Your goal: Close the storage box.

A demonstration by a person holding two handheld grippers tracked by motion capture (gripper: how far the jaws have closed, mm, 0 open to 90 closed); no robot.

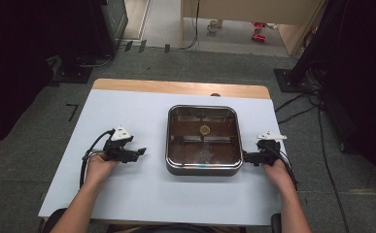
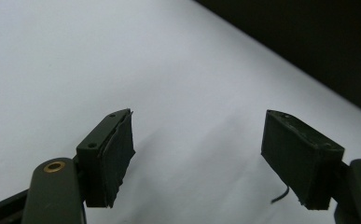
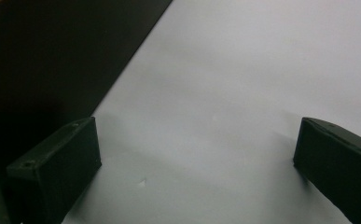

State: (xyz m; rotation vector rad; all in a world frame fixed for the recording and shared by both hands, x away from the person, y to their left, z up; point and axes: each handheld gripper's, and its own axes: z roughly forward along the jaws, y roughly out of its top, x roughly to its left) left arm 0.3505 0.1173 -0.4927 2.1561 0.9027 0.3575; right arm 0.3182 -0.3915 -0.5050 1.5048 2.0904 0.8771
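A pan [image 1: 203, 141] sits on the table [image 1: 127, 194] at frame centre, what may be a small round piece [image 1: 205, 129] inside it, left gripper [image 1: 138, 153] left, right gripper [image 1: 247, 156] just right.

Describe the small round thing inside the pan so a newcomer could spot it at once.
Start at the white table, then find the square metal pan with rounded corners at its middle, between the two hand-held tools. Inside, on the dark brown bottom toward the far side, sits a small round yellowish piece. It is the one pale, round spot there; the other marks are straight grey glints.
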